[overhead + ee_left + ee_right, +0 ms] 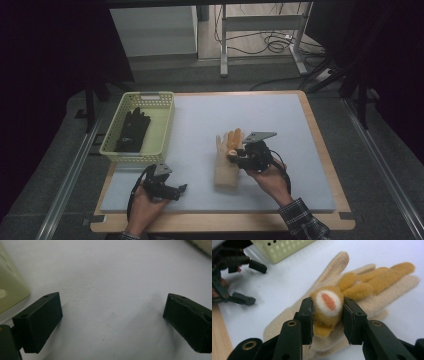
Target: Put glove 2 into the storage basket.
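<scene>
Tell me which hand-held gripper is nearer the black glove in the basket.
Left. The left hand-held gripper sits just below the basket holding the black glove; the right hand-held gripper is over the beige glove, farther right.

We see a wooden table (320,150) under a pale grey mat (280,115), grey carpeted floor (380,200), metal floor rails (65,185), white desk legs (223,45) beyond, loose cables (272,42), possibly dark curtains at both sides.
</scene>
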`<state>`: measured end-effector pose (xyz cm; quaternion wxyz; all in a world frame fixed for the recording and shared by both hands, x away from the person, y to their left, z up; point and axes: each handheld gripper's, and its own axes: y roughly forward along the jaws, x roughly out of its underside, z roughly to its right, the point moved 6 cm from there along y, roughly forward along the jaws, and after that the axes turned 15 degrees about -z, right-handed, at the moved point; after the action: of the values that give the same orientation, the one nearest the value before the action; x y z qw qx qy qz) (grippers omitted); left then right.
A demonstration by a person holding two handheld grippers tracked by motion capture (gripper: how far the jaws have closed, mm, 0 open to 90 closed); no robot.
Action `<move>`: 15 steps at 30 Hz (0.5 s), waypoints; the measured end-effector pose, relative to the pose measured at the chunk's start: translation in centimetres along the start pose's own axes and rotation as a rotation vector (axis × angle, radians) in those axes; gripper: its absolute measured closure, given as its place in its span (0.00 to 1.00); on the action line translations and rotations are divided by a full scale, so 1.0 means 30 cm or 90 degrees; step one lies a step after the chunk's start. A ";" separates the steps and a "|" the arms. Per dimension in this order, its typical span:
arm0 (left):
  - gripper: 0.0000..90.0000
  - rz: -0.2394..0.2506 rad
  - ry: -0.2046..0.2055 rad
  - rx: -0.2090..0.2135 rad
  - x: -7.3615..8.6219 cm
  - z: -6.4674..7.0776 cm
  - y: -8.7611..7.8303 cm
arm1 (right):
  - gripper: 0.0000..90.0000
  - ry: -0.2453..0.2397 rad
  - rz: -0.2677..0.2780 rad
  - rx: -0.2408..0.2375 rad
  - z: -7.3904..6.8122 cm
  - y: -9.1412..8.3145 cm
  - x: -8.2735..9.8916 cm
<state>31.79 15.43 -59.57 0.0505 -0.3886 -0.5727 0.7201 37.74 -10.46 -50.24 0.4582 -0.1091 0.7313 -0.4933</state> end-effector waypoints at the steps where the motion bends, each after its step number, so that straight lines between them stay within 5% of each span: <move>1: 0.03 -0.001 0.001 0.000 0.000 0.000 0.000 | 0.69 0.002 -0.002 -0.003 -0.001 0.009 0.006; 11: 0.03 -0.003 0.004 0.000 0.001 -0.001 -0.001 | 0.67 0.017 -0.031 0.010 0.006 0.083 0.056; 15: 0.03 -0.003 0.002 0.000 0.001 0.000 -0.001 | 0.55 0.015 -0.033 0.013 0.011 0.116 0.076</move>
<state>31.76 15.46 -59.56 0.0532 -0.3887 -0.5732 0.7194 37.76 -10.35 -54.41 0.4379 -0.1178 0.7282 -0.5139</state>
